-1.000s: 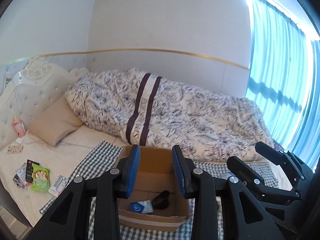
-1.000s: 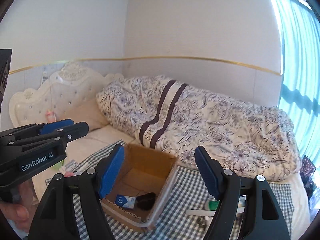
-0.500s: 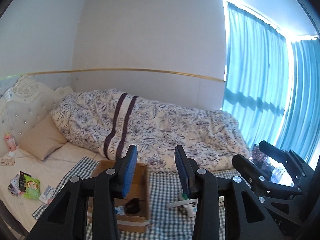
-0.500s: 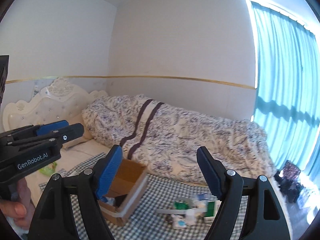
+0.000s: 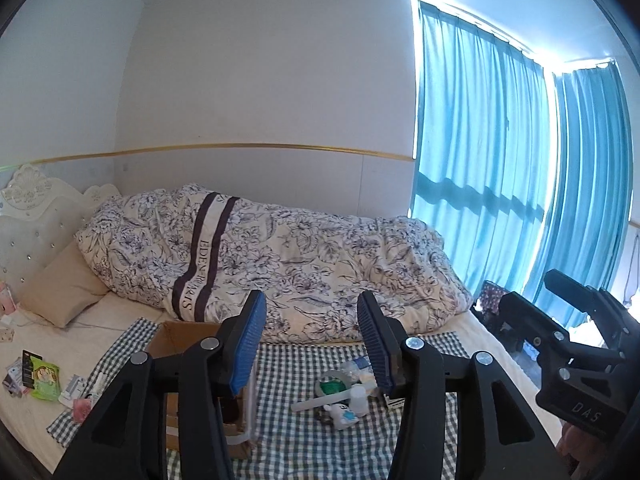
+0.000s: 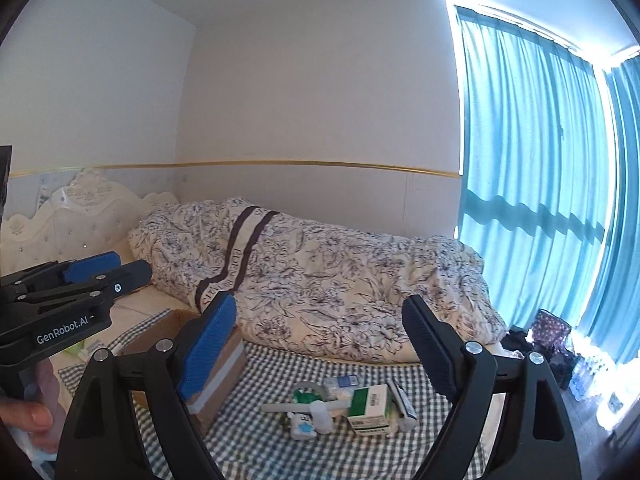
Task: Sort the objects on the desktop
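Note:
An open cardboard box stands on the checked cloth, partly behind my left gripper's left finger. To its right lies a pile of small items: a white bottle, a green-and-white carton, a tape roll and small packets. My left gripper is held above and short of the cloth, open and empty. My right gripper is likewise open and empty, with the pile showing below between its fingers. The box lies behind its left pad.
A floral duvet is heaped behind the cloth, with a pillow and headboard at the left. Loose packets lie on the sheet at the left. Blue curtains and bags fill the right. A hand holds the left gripper.
Both grippers have drawn back and up from the box and swung right, bringing the pile of items into view. The left gripper's fingers stand a little wider apart.

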Action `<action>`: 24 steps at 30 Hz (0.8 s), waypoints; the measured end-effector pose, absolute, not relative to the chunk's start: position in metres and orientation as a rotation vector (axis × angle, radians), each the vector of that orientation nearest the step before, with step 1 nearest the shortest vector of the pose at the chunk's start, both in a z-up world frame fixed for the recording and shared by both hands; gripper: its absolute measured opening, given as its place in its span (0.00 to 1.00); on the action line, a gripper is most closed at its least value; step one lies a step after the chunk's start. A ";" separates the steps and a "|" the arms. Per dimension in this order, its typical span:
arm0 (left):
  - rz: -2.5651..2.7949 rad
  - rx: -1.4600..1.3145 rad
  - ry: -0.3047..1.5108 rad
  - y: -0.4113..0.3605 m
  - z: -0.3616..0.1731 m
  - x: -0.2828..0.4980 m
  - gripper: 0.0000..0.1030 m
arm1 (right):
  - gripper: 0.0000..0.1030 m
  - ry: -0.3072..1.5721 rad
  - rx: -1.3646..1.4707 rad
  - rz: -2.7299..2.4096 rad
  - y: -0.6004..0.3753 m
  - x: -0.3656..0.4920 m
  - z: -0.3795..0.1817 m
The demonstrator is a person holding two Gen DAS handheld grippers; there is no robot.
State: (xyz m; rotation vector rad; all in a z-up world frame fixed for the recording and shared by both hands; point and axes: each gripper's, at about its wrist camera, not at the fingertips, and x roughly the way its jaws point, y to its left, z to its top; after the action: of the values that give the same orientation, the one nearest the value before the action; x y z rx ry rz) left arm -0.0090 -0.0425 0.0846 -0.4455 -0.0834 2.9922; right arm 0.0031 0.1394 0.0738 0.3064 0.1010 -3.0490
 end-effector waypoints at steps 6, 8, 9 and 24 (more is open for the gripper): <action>2.979 -0.440 -0.076 -0.023 0.076 -0.006 0.65 | 0.85 0.055 0.324 -3.091 0.171 0.008 0.070; 2.972 -0.448 -0.076 -0.018 0.073 -0.007 0.70 | 0.86 0.032 0.334 -3.104 0.181 0.008 0.067; 2.965 -0.451 -0.078 -0.016 0.072 -0.008 0.74 | 0.86 0.021 0.340 -3.108 0.186 0.008 0.066; 2.920 -0.468 -0.100 0.001 0.058 -0.018 1.00 | 1.00 -0.009 0.370 -3.166 0.222 0.009 0.054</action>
State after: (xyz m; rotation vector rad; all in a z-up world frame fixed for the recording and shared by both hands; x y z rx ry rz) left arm -0.0178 0.0013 0.0578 -0.4679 -0.1003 2.9202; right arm 0.0088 0.2223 0.0536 0.3701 -0.0086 -3.1658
